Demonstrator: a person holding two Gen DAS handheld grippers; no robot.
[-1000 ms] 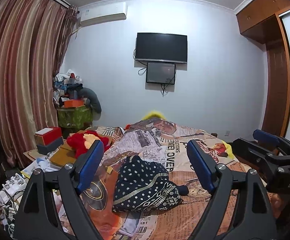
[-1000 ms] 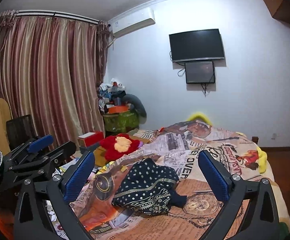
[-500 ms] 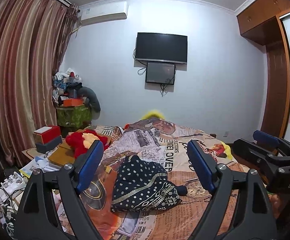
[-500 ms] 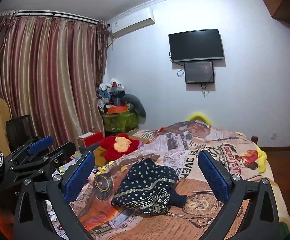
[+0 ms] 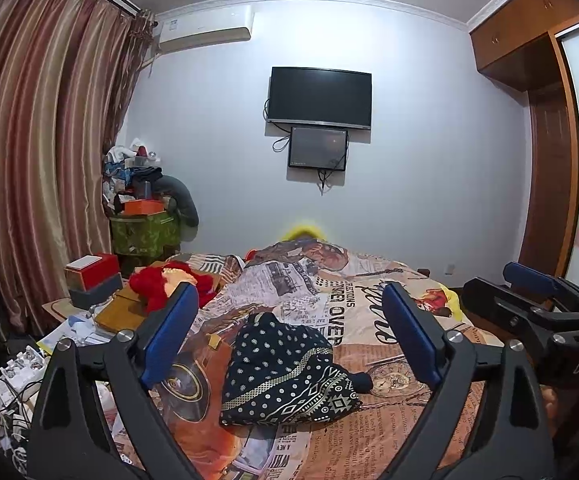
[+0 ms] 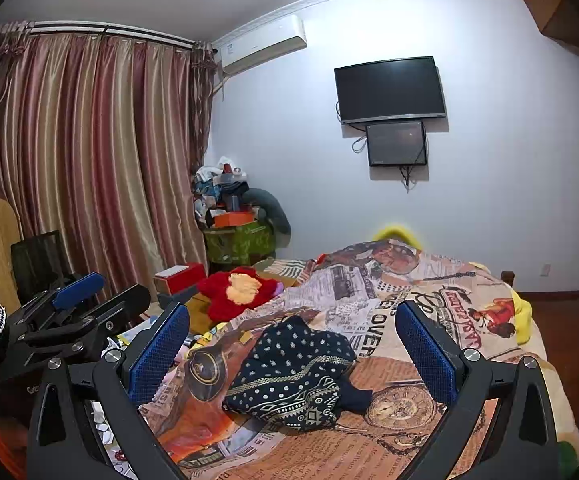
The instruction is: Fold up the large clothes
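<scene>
A dark navy garment (image 5: 285,372) with white dots and a patterned band lies crumpled on the bed's printed cover (image 5: 369,312). It also shows in the right wrist view (image 6: 293,372). My left gripper (image 5: 289,328) is open and empty, held above the near end of the bed, short of the garment. My right gripper (image 6: 293,340) is open and empty, also short of the garment. Each gripper shows at the edge of the other's view: the right one (image 5: 529,300) and the left one (image 6: 81,304).
A red plush toy (image 6: 237,292) lies at the bed's left edge. Boxes and clutter (image 5: 89,280) fill the floor on the left by striped curtains (image 5: 37,160). A wooden wardrobe (image 5: 549,160) stands right. A TV (image 5: 320,98) hangs on the far wall.
Both views shift only slightly. The garment lies as before and both grippers stay open.
</scene>
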